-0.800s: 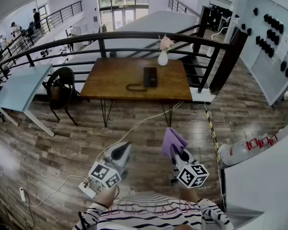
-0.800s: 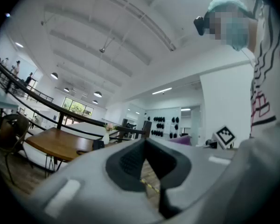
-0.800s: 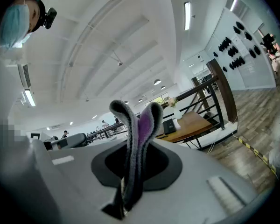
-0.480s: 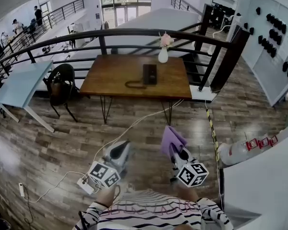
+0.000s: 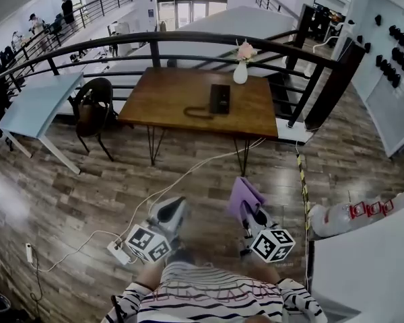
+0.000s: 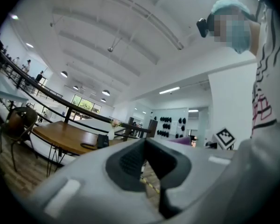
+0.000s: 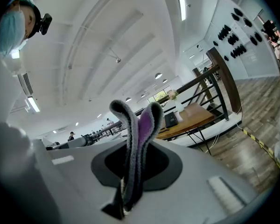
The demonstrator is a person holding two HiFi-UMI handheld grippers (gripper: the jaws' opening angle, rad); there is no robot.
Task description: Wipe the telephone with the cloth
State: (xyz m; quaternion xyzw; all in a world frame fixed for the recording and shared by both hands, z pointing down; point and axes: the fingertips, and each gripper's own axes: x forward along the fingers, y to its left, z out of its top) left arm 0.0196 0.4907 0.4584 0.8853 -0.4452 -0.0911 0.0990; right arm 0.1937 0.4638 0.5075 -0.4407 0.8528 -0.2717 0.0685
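Head view cuts off the person's arms at its lower edge. The black corded telephone (image 5: 220, 98) lies on the brown wooden table (image 5: 168, 106), too small for detail and well apart from both tools. The right gripper (image 5: 246, 210) is clamped on the folded purple cloth (image 5: 242, 195). The left gripper (image 5: 175, 206) is closed on nothing. Compared with earlier, the table sits slightly further right, and the grippers' pose is unchanged.

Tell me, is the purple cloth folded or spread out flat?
Folded: the cloth stands doubled over, pinched in the right gripper, two layers side by side.
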